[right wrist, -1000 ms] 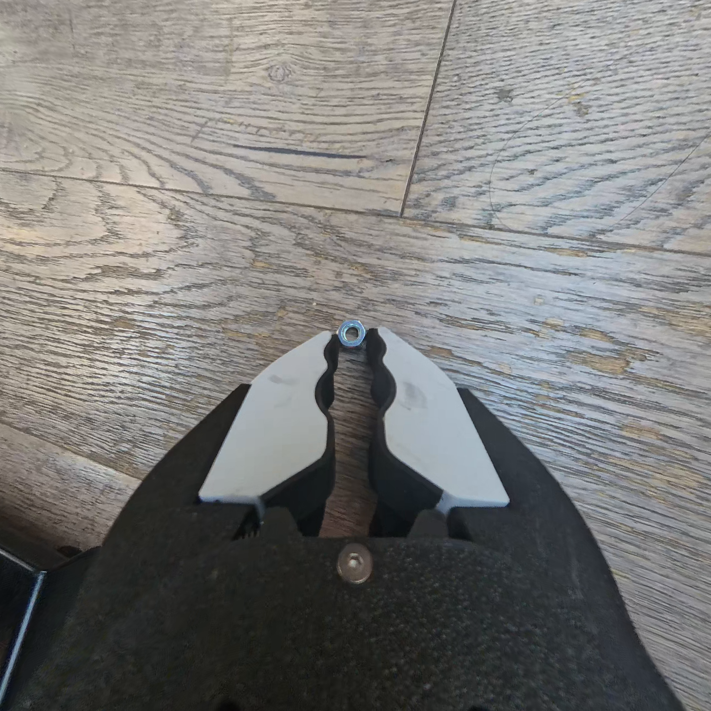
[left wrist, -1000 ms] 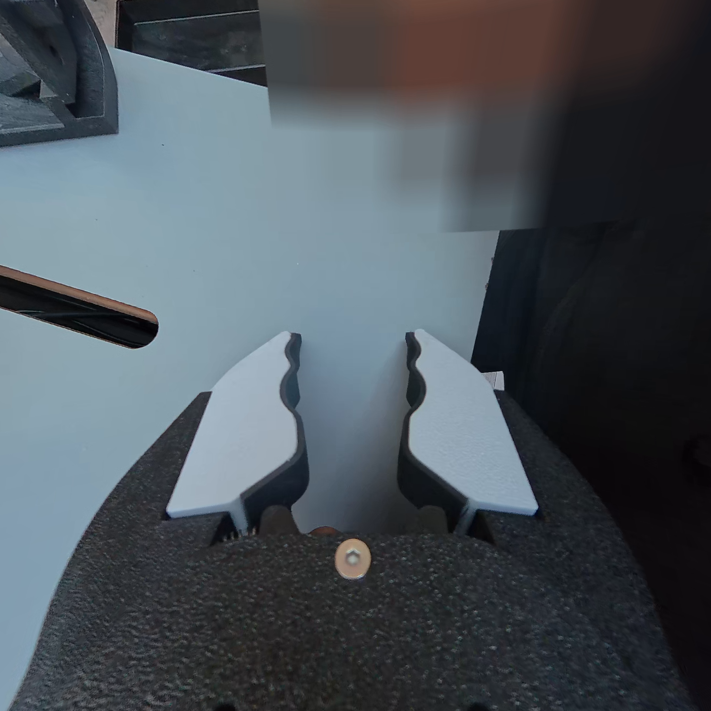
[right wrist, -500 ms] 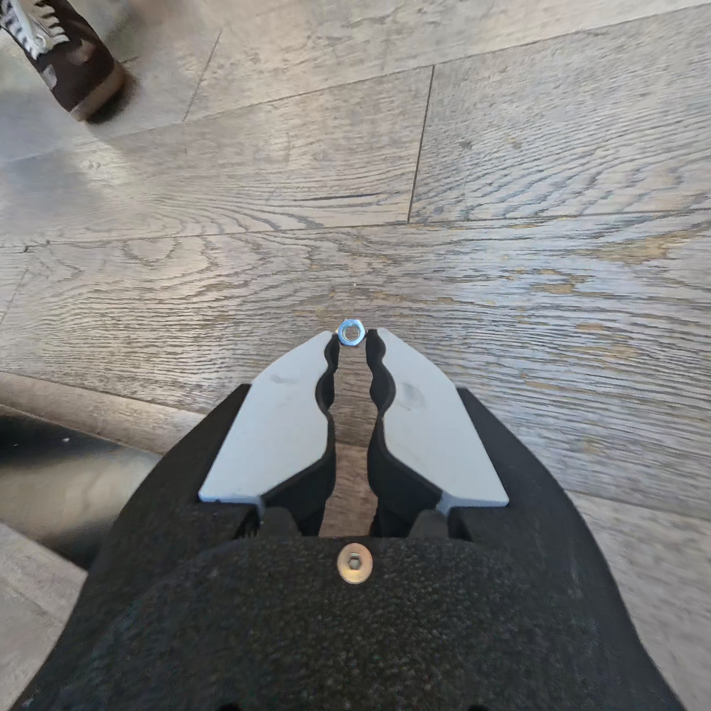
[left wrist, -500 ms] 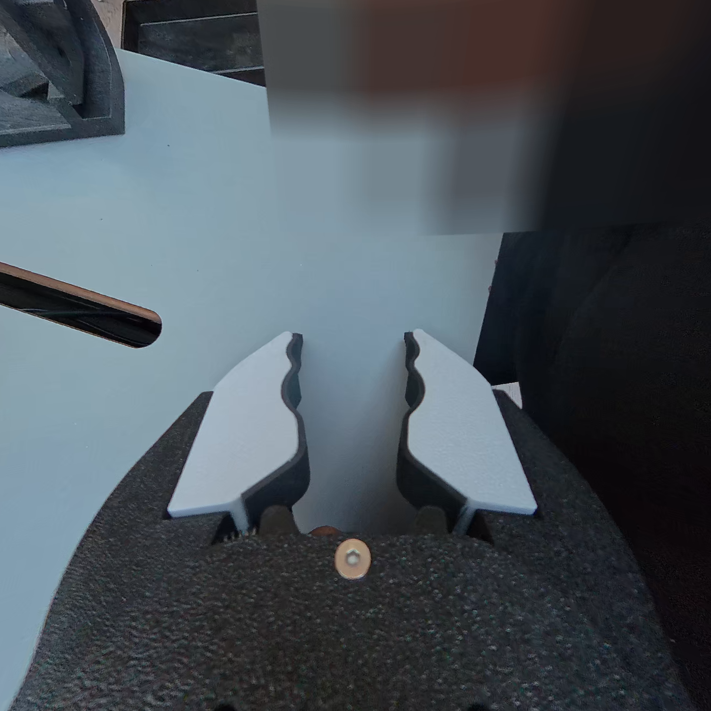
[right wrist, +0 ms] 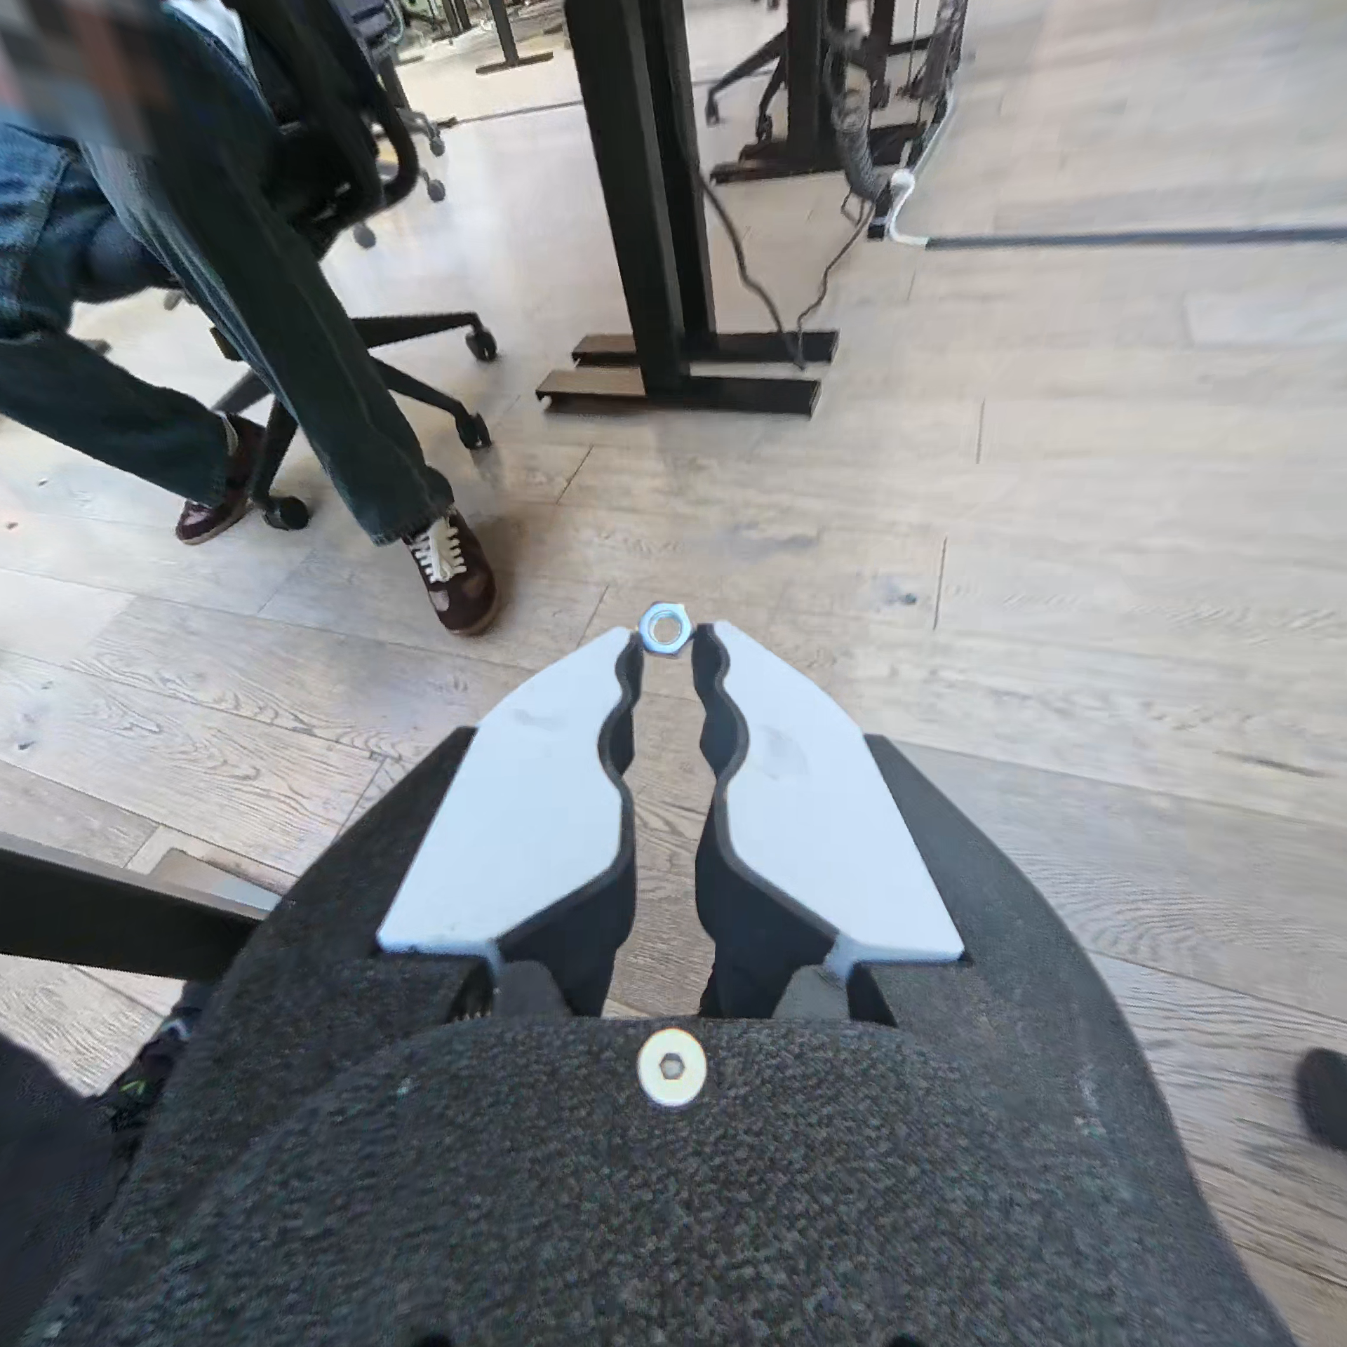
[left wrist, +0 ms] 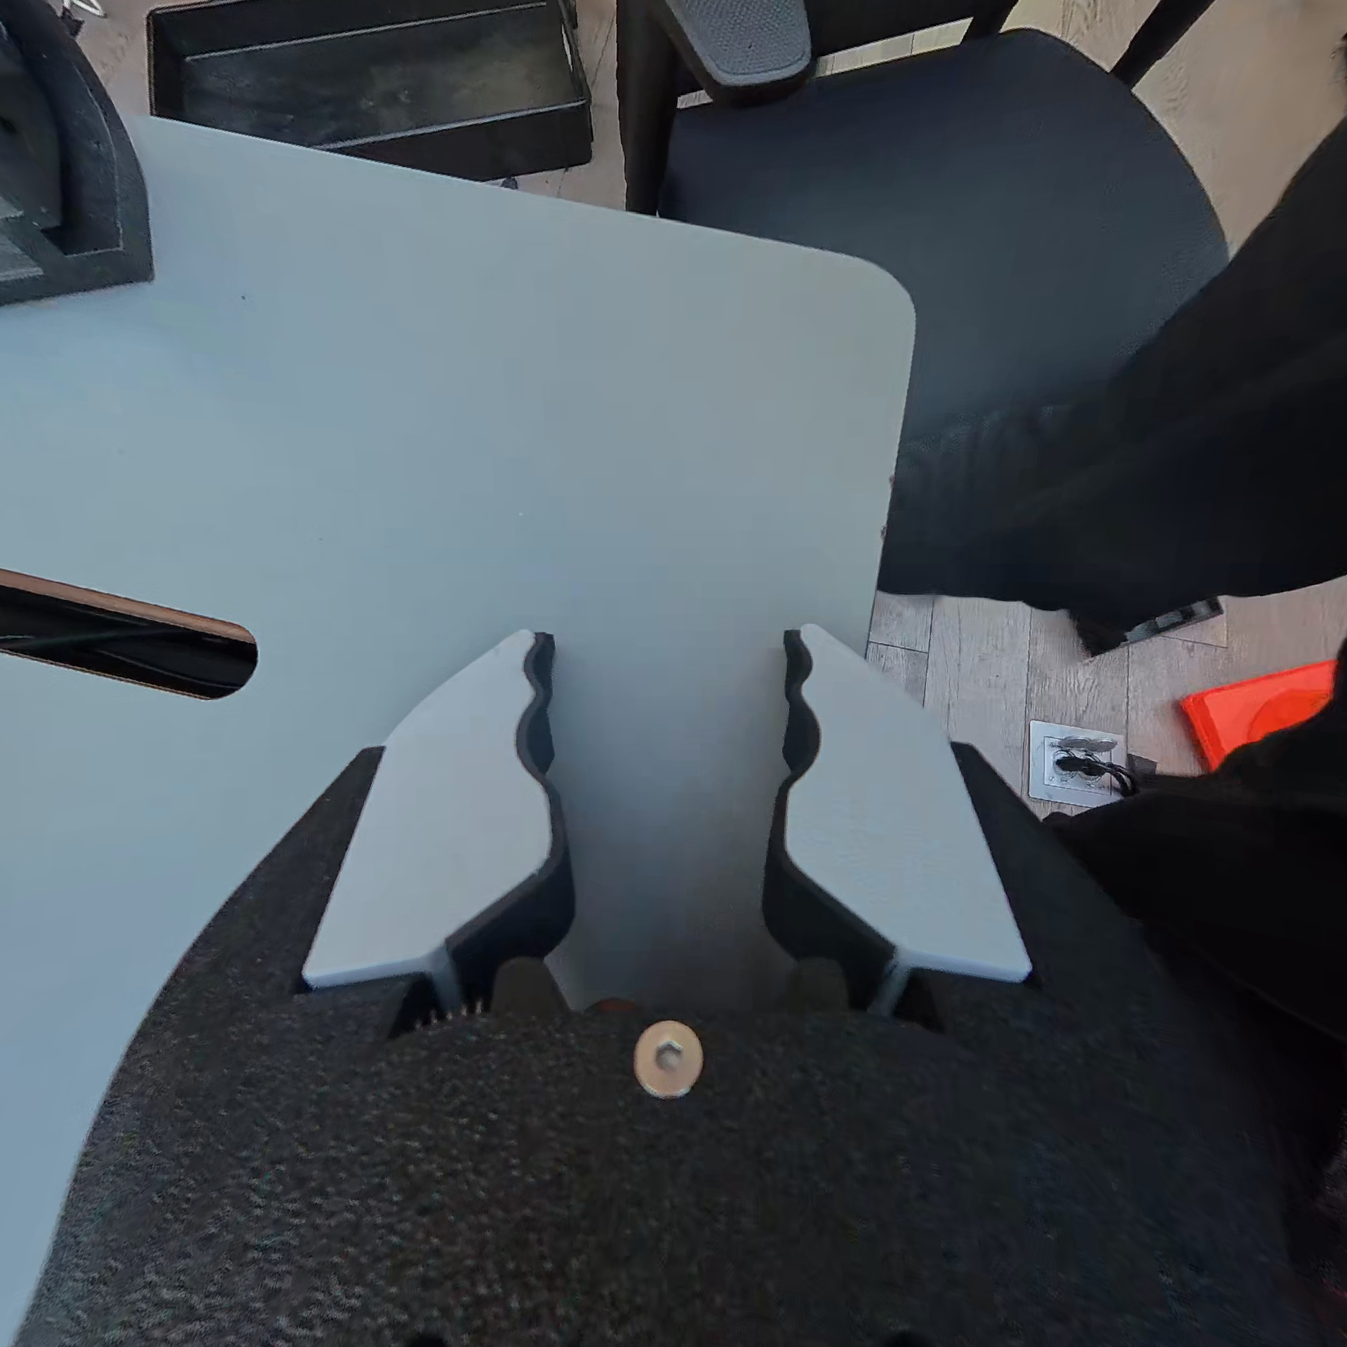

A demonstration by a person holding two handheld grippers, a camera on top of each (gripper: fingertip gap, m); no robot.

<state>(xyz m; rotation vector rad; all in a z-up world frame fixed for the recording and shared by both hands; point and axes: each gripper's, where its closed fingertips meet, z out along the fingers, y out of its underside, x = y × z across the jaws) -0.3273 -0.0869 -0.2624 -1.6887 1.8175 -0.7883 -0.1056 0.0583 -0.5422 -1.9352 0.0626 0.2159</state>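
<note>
A pale grey table (left wrist: 452,408) with an oblong slot (left wrist: 124,641) is seen; a black moulded block (left wrist: 65,182) is set on its far-left corner, beyond the slot.

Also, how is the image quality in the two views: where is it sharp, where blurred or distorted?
Left wrist view: the pale table is evenly lit without glare, the open left gripper slightly soft, and the table edge bends from the wide-angle lens. Right wrist view: the silver nut between the right gripper's fingertips is sharp, while the floor looks smeared and bright daylight washes out the far end.

Wooden floor (right wrist: 1093,510), pale table (left wrist: 437,437), chairs (left wrist: 947,219)
</note>
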